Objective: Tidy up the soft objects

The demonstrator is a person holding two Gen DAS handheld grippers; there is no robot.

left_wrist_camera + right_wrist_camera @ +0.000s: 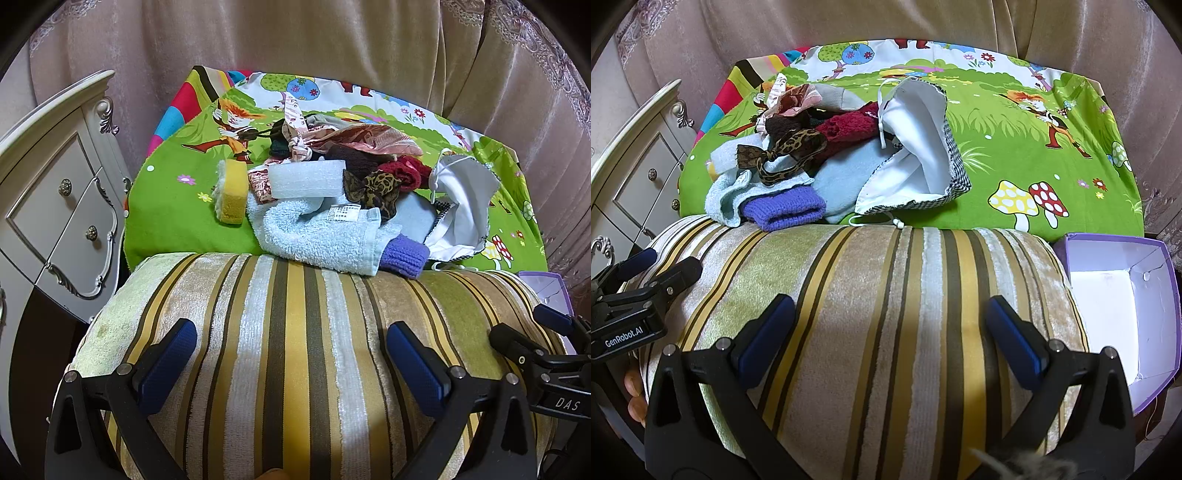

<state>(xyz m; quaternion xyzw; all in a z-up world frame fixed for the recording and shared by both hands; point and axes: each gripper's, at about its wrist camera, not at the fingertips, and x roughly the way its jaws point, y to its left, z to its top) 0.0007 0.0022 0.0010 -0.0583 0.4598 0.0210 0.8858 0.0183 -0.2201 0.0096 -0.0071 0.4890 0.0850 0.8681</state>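
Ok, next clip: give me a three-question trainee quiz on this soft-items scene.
1. True or false: the left gripper holds a cloth.
2. Which item lies at the left edge of the pile? A) yellow sponge B) purple knit C) leopard bow
3. Fill in: the purple box, beside the striped cushion, sits nearest the ____ gripper.

Key: 1 false, both grippers are open and hold nothing. 2 A. 3 right.
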